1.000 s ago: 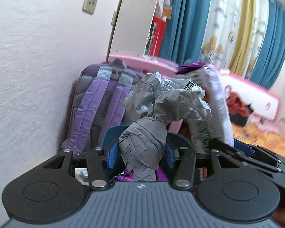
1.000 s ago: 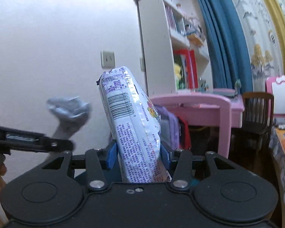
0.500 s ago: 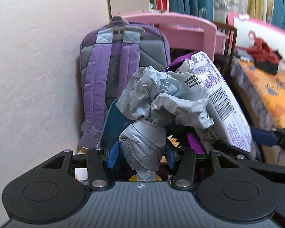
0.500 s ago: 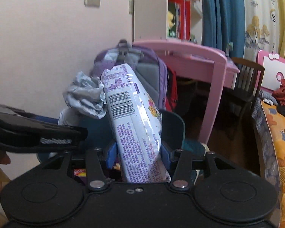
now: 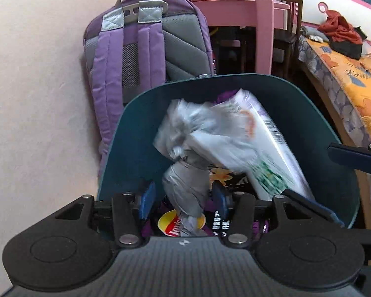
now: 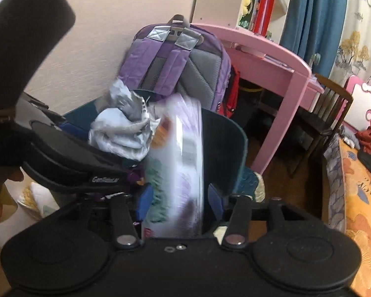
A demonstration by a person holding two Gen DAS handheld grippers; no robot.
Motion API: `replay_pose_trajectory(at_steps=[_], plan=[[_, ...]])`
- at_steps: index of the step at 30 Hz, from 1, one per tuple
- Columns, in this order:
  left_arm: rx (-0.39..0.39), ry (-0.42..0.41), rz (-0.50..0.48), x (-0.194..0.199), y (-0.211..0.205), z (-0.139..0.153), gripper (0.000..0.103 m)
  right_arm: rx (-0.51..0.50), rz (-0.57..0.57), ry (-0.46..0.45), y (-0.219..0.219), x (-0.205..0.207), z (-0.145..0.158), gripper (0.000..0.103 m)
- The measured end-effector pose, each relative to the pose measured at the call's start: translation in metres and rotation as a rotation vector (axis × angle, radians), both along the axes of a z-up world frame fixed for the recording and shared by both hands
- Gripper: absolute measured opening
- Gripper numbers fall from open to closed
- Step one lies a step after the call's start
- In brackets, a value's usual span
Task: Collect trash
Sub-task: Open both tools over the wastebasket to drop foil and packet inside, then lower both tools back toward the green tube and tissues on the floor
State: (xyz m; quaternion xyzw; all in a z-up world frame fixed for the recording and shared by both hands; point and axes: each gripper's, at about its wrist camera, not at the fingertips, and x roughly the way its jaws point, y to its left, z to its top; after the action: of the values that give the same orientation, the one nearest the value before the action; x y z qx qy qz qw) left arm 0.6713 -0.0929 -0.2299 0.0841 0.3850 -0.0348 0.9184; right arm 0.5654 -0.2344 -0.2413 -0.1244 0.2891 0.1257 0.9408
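Crumpled grey wrapper [image 5: 185, 148] blurred, upright over the bin [image 5: 136, 128], near its left wall, lower end between the blue pads [image 5: 146, 198] of the left gripper [image 5: 183, 198]. Jaws just opening; gaps visible both sides, pads clear of the wrapper. Snack bag [image 6: 178, 163], white and purple, also blurred, standing between the right gripper [image 6: 178, 198] pads; jaws likewise just opening, right pad off the bag, left side too blurred to tell contact. Bag leaning against the wrapper inside the bin, toward the right wall in the left view. More packets at the bin bottom, one yellow chip bag [image 5: 170, 222] under the wrapper. Purple backpack [image 5: 146, 44] behind the bin's far rim, against the wall. Pink desk [image 5: 259, 5] beyond it, dark chair [image 6: 329, 113] beside the desk. Bed [image 5: 353, 79] with orange cover right of the bin, red cloth [image 5: 338, 27] on it. Bookshelf [image 6: 235, 0] and blue curtain [image 6: 314, 12] at the back in the right view.
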Motion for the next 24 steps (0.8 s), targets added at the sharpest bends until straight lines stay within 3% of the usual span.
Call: replay_pose_trajectory(at_steps=[2,11,24], plan=[[-0.021,0.001,0.007,0.0,0.003,0.001,0.066,0.02,0.018,-0.004,-0.004,-0.001,0.003,0.057],[-0.058,-0.041,-0.004,-0.012,0.01,0.013,0.077,0.049,0.048,-0.056,-0.015,-0.017,0.014,0.068],[-0.078,-0.132,-0.069,-0.063,0.027,0.041,0.078,0.151,0.124,-0.108,-0.046,-0.057,0.036,0.078]])
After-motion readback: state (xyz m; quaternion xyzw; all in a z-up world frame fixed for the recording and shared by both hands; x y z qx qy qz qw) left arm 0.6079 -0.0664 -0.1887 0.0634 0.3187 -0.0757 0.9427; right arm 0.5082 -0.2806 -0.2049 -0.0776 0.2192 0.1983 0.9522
